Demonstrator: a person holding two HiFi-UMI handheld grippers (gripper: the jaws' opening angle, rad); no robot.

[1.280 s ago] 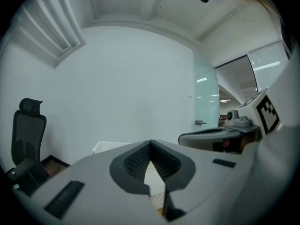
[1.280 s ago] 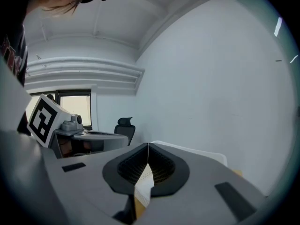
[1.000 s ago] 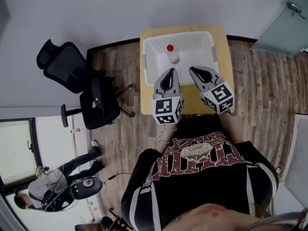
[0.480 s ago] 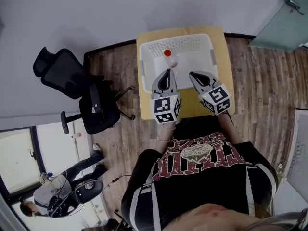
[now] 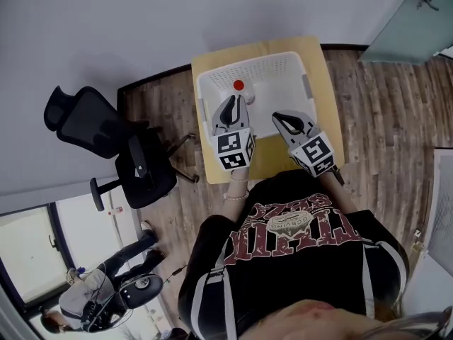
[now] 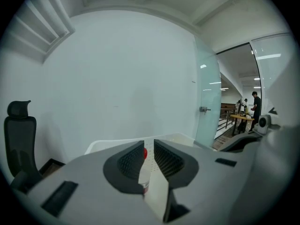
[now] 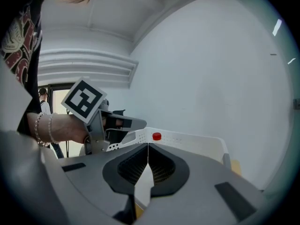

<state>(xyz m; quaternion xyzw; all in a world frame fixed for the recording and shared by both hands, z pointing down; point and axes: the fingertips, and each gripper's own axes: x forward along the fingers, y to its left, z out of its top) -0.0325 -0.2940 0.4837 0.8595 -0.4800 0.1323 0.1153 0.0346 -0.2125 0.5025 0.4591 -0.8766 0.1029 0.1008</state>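
Observation:
A clear bottle with a red cap stands upright in a white perforated basket on a small wooden table. My left gripper hovers over the basket's near left part, its tips just short of the bottle. Its jaws stand a narrow gap apart, so my left gripper is open, and the bottle shows through that gap. My right gripper is shut and empty above the basket's near edge. From my right gripper, the red cap and the left gripper show ahead to the left.
A black office chair stands left of the table on the wood floor. A glass door is at the far right, with a white wall behind the table. A person is beside a device at the lower left.
Both grippers have moved forward over the basket. The left jaws went from shut to slightly parted, and the bottle now lines up with their gap. The right jaws stayed shut.

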